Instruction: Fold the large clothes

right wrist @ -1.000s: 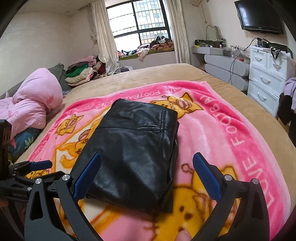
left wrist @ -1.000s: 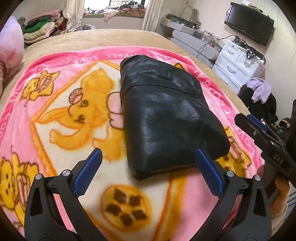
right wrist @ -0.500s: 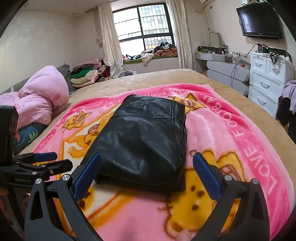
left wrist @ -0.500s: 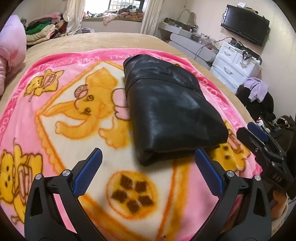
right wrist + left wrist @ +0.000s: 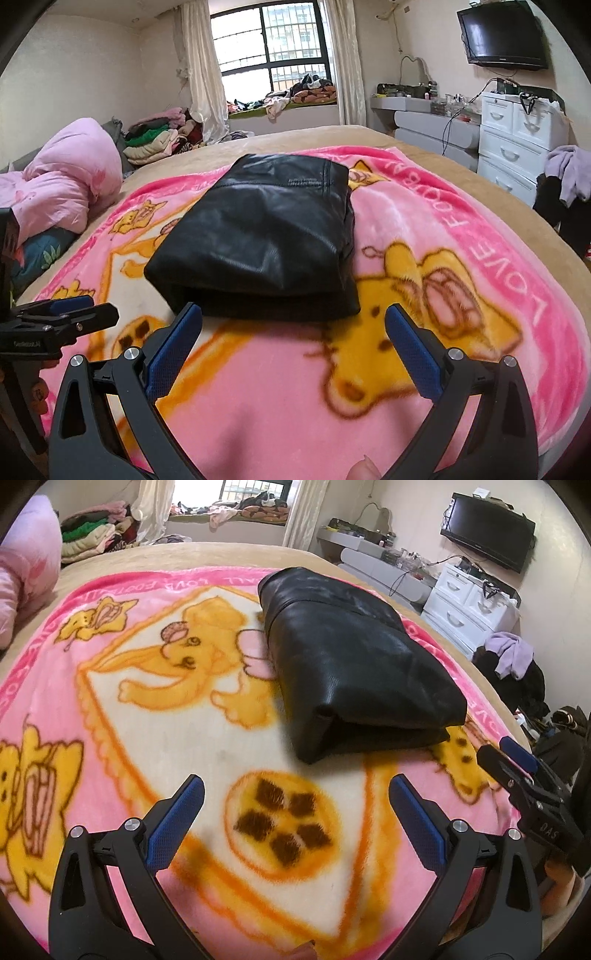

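A black leather garment (image 5: 354, 664) lies folded into a thick rectangle on the pink cartoon blanket (image 5: 155, 709); it also shows in the right wrist view (image 5: 266, 236). My left gripper (image 5: 295, 794) is open and empty, held above the blanket short of the garment's near edge. My right gripper (image 5: 293, 325) is open and empty, just in front of the garment's folded edge. The right gripper also shows at the right of the left wrist view (image 5: 517, 771), and the left gripper at the left of the right wrist view (image 5: 62, 314).
The blanket covers a tan bed (image 5: 480, 177). A pink duvet (image 5: 62, 181) lies at the left. A clothes pile (image 5: 155, 140) sits near the window. White drawers (image 5: 517, 136) and a dark clothes heap (image 5: 517, 672) stand to the right.
Both grippers have pulled back from the folded garment toward the near edge of the blanket. The garment has stayed folded and still. Both stayed open.
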`<state>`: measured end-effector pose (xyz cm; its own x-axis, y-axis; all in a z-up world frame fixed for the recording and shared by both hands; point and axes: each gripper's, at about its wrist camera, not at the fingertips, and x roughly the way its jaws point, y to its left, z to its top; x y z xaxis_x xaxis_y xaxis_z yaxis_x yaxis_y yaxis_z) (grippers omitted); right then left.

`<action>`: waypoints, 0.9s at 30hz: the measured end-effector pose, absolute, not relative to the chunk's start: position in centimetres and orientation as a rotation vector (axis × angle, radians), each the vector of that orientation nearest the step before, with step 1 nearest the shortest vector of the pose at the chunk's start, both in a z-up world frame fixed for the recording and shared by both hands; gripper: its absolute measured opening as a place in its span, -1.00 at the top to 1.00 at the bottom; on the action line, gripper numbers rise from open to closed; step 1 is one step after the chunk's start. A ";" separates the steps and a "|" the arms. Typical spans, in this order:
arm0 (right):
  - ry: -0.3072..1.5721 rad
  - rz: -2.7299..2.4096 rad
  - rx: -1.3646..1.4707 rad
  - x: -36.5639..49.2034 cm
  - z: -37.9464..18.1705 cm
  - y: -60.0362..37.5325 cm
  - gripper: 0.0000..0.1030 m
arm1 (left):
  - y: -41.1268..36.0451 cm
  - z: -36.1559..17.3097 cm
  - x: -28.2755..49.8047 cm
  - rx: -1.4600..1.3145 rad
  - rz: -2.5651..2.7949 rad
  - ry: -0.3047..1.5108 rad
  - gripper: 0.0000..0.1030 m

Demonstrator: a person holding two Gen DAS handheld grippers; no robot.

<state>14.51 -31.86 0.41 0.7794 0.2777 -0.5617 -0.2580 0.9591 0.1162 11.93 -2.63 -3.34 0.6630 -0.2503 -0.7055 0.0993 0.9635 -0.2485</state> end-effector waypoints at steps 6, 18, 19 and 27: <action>0.620 0.276 -0.029 14.8 -0.8 -31.7 -0.91 | -2.5 -3.6 12.0 -0.169 -0.188 0.819 -0.82; 0.622 0.317 -0.049 14.8 -1.1 -31.0 -0.91 | -1.4 -3.7 11.9 -0.180 -0.167 0.813 -0.82; 0.626 0.315 -0.051 14.9 -1.2 -30.9 -0.91 | -1.3 -3.6 11.9 -0.182 -0.164 0.812 -0.82; 0.640 0.314 -0.046 15.1 -1.3 -31.1 -0.91 | -1.1 -3.5 11.9 -0.173 -0.154 0.813 -0.82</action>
<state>15.13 -31.12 -1.34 0.7565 0.2740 -0.5939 -0.3021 0.9517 0.0543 11.91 -1.10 -3.53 0.6775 -0.2021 -0.7072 0.0697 0.9748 -0.2119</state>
